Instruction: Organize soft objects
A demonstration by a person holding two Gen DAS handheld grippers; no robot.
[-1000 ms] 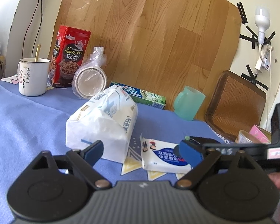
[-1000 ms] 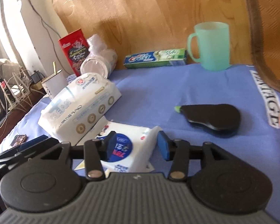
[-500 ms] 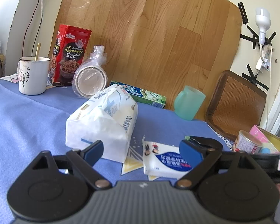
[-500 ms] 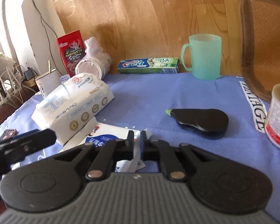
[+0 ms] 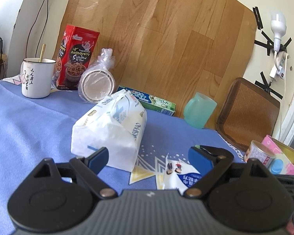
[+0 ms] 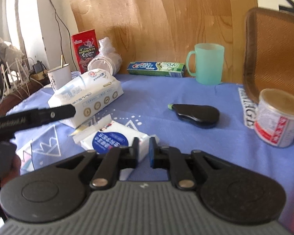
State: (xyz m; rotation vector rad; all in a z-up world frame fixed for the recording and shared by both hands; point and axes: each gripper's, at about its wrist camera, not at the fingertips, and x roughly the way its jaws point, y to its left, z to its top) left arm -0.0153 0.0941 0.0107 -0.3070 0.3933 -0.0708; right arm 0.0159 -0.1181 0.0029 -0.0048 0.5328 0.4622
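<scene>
A large white tissue pack lies on the blue cloth, also in the right wrist view. A small white wipes pack with a blue label lies in front of it; it also shows in the left wrist view. My right gripper has its jaws narrowly parted around the small pack's near corner; whether they pinch it is unclear. My left gripper is open and empty, just in front of the large pack. It shows as a black bar in the right wrist view.
A black tape dispenser, a tin can, a green mug, a toothpaste box, a red snack box, bagged cups, a white mug and a wicker mat stand around the table.
My right gripper closed from open onto the small pack's corner, then parted slightly, and drew back to the right. The small pack shifted with it. My left gripper stayed open and barely moved.
</scene>
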